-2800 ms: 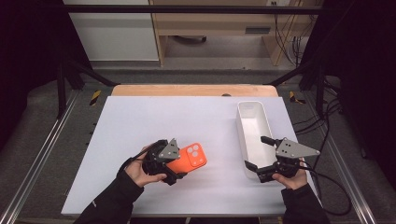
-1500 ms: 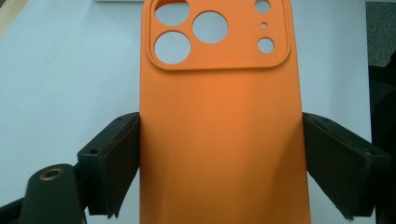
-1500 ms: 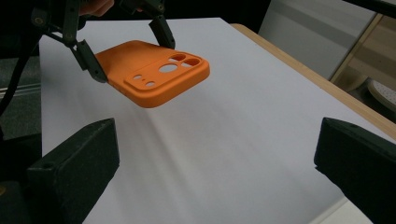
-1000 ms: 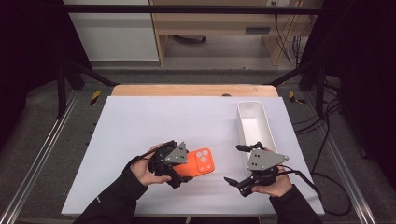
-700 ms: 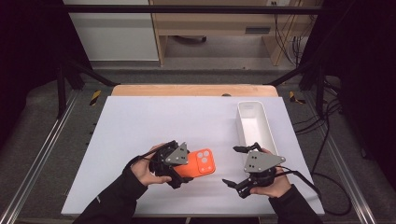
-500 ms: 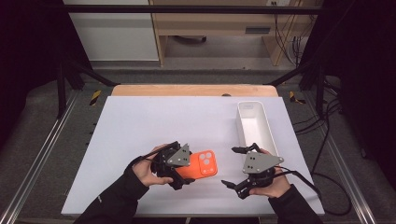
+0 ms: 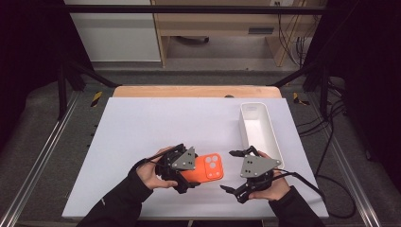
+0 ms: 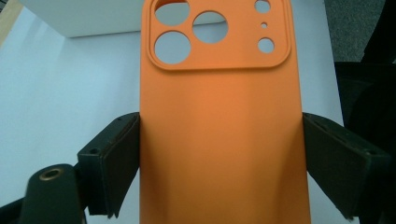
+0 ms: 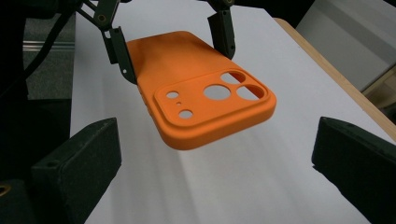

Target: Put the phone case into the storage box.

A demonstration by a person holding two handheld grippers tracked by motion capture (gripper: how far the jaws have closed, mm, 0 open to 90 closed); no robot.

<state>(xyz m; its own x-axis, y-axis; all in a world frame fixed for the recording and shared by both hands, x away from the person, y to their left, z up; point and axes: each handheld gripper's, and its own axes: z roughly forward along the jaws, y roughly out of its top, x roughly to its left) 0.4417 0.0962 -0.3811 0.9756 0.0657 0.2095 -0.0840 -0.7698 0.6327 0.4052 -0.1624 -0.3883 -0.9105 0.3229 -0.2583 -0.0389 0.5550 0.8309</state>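
Near six o'clock on the white table, our left gripper clamps the light, bendy orange silicone phone case by its long edges, while our right gripper gapes at its free camera end.

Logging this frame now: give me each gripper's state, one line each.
Left gripper: shut on the orange phone case, gripping its two long sides.
Right gripper: open, nothing between its jaws, facing the case's camera end.

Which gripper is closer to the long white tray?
The right. The right gripper sits just below the near end of the white tray, jaws open. The left gripper is farther off, across the table, gripping the orange phone case.
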